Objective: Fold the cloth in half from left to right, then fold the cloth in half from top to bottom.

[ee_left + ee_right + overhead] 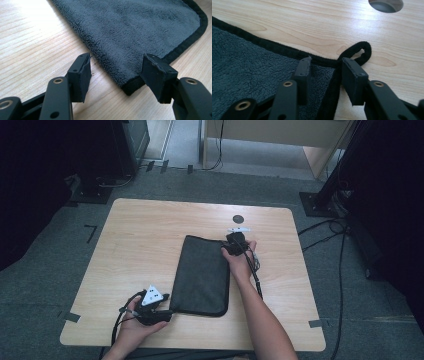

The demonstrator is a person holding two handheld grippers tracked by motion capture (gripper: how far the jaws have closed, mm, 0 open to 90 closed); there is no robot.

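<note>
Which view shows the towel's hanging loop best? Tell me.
The right gripper view: the hanging loop sticks out from the dark grey towel corner, just beyond the right gripper. The high view has that corner under the hand; the left gripper view shows another corner.

One grey towel (202,275), one table (140,240), two tools.

Left gripper (116,72) jaws apart, straddling near corner of grey towel (140,30) on table (32,42); seemingly not touching it

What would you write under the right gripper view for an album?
Right hand-held gripper, jaws apart, astride the corner of a dark grey towel with a hanging loop on a wooden table.
</note>
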